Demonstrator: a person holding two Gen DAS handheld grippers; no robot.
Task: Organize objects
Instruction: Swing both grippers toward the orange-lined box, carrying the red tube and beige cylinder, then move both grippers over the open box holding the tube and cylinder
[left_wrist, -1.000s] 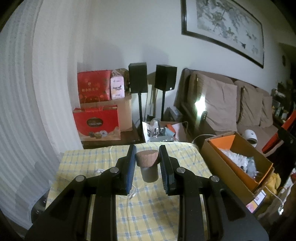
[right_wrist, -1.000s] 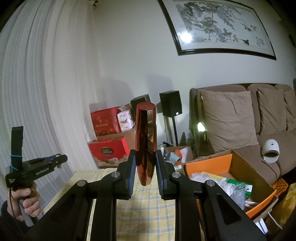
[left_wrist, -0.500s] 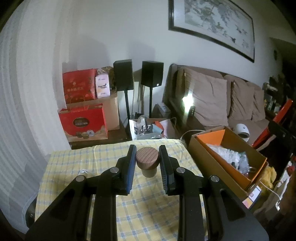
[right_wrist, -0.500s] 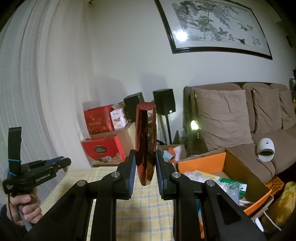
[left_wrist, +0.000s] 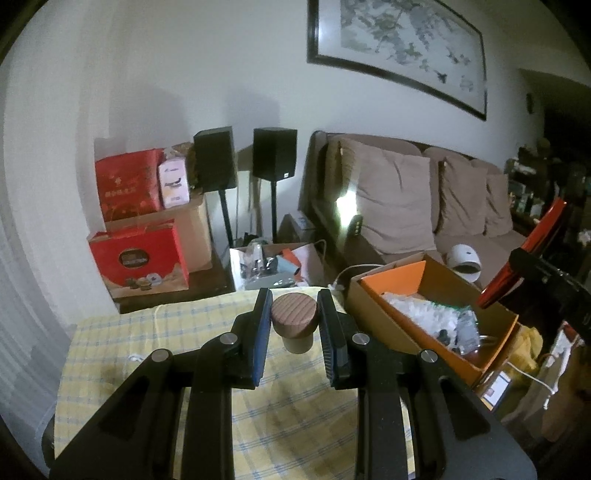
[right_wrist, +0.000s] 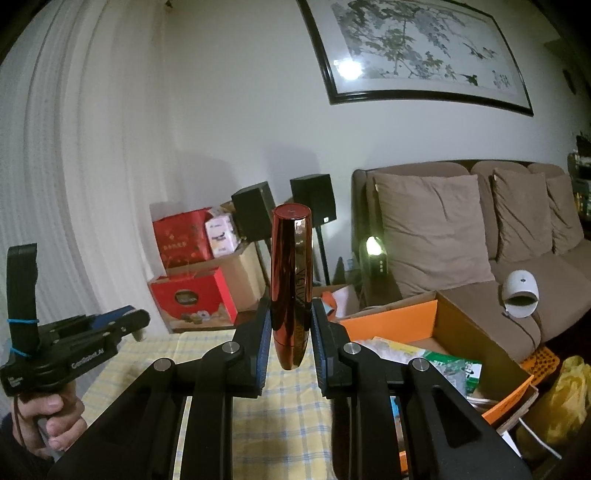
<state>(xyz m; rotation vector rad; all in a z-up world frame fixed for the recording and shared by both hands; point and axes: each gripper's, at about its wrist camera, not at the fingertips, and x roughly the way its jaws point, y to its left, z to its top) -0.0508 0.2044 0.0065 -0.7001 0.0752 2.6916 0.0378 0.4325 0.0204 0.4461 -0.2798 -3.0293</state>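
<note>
My left gripper (left_wrist: 294, 306) is shut on a wooden-topped cork stopper (left_wrist: 294, 323), held above the yellow checked tablecloth (left_wrist: 122, 354). My right gripper (right_wrist: 289, 317) is shut on a glossy red tube (right_wrist: 290, 280) that stands upright between the pads. In the left wrist view the red tube (left_wrist: 524, 254) shows tilted at the right edge. In the right wrist view the left gripper (right_wrist: 135, 325) appears at the lower left, held by a hand (right_wrist: 51, 421).
An open cardboard box (left_wrist: 439, 314) with an orange lining and packing inside sits right of the table. Red gift boxes (left_wrist: 138, 254), two black speakers (left_wrist: 275, 153) on stands and a brown sofa (left_wrist: 406, 206) stand beyond. A white device (left_wrist: 463, 262) lies on the sofa.
The left gripper has moved sideways with the stopper, so the room has shifted left in its view and the red tube has come into sight at the right. The right gripper has hardly moved.
</note>
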